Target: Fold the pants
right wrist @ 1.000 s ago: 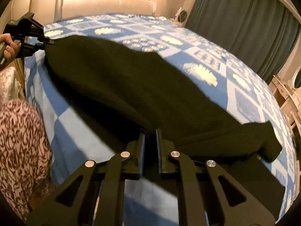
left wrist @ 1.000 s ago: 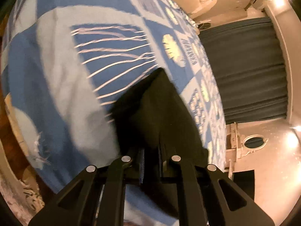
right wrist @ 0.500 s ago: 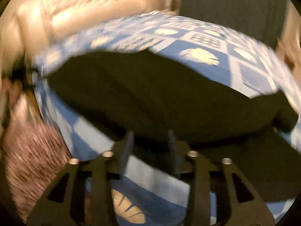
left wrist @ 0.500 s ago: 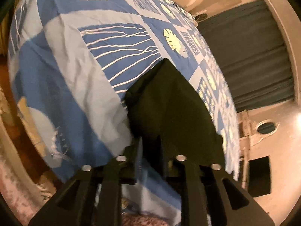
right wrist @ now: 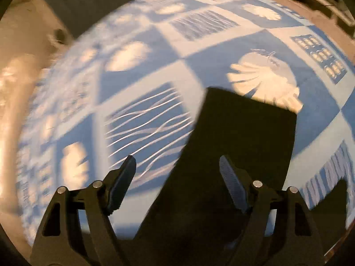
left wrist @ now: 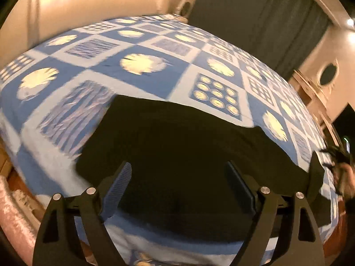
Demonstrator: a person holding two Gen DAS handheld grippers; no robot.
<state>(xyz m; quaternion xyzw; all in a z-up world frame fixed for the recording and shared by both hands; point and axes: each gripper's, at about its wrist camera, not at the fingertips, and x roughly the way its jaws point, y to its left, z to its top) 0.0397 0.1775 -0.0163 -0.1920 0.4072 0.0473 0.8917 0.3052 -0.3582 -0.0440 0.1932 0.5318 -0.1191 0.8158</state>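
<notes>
The black pants (left wrist: 188, 144) lie flat on the blue-and-white patterned bedspread (left wrist: 144, 51). In the left wrist view they spread wide across the near side of the bed. My left gripper (left wrist: 177, 177) is open and empty, just above the pants' near edge. In the right wrist view the pants (right wrist: 239, 146) run away from me as a long dark strip with a square far end. My right gripper (right wrist: 177, 173) is open and empty over the strip's near left edge. The right gripper and the hand holding it show at the far right of the left wrist view (left wrist: 337, 157).
A padded cream headboard (left wrist: 99, 4) stands at the far end of the bed. Dark curtains (left wrist: 255, 15) hang behind it. A cabinet with an oval mirror (left wrist: 328, 75) stands at the right. The bed's wooden edge (left wrist: 13, 177) is close on the left.
Both grippers were shut on the pants and have opened and let go. Both cameras have swung round, and the pants now lie flat on the bed.
</notes>
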